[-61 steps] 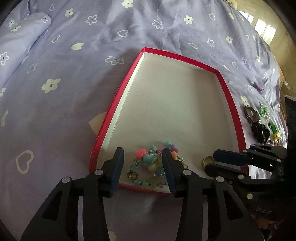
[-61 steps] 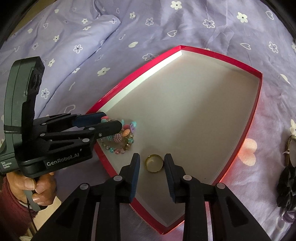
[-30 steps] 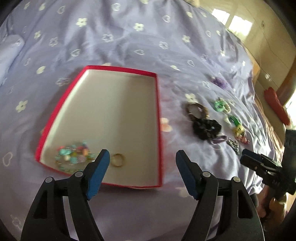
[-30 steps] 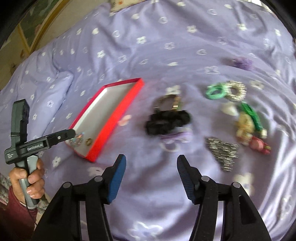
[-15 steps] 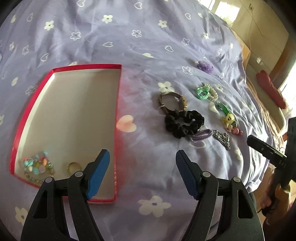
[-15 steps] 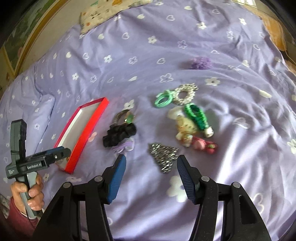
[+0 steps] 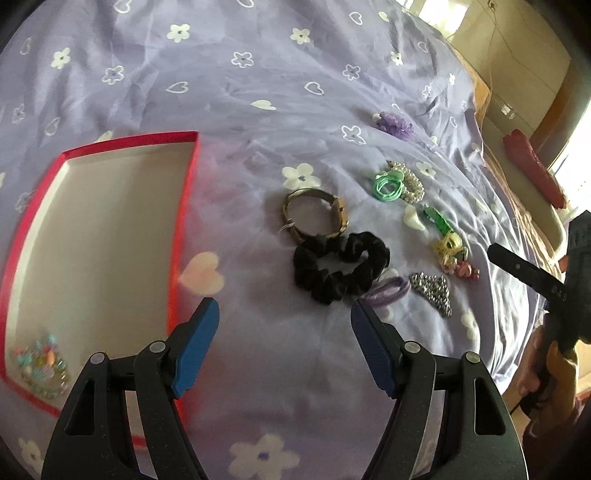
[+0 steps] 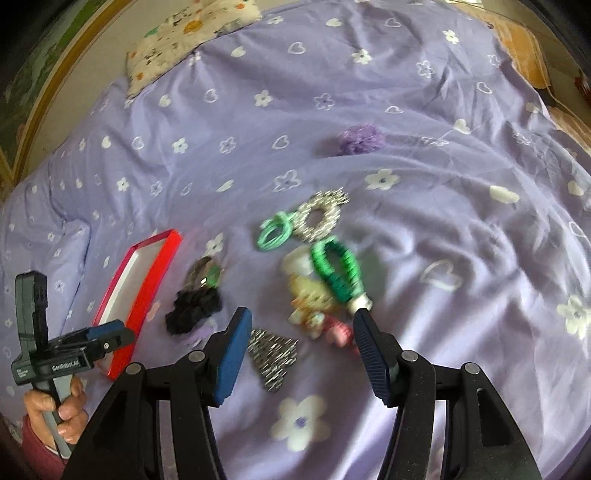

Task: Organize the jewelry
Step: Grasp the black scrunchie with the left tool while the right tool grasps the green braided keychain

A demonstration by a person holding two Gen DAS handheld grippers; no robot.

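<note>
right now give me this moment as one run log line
left tongs open, empty | right tongs open, empty | beaded bracelet in red box | black scrunchie on bedspread

A lilac bedspread point(image 7: 258, 85) printed with white flowers and hearts is covering the bed, lying creased in soft folds. A floral-patterned pillow point(image 8: 184, 29) is resting at the far edge, partly tucked under the spread. A red elongated object point(image 7: 532, 170), too blurred to identify, is lying on a pale ledge beside the bed. Sunlight is falling on the wooden floor point(image 7: 509, 48) beyond.
</note>
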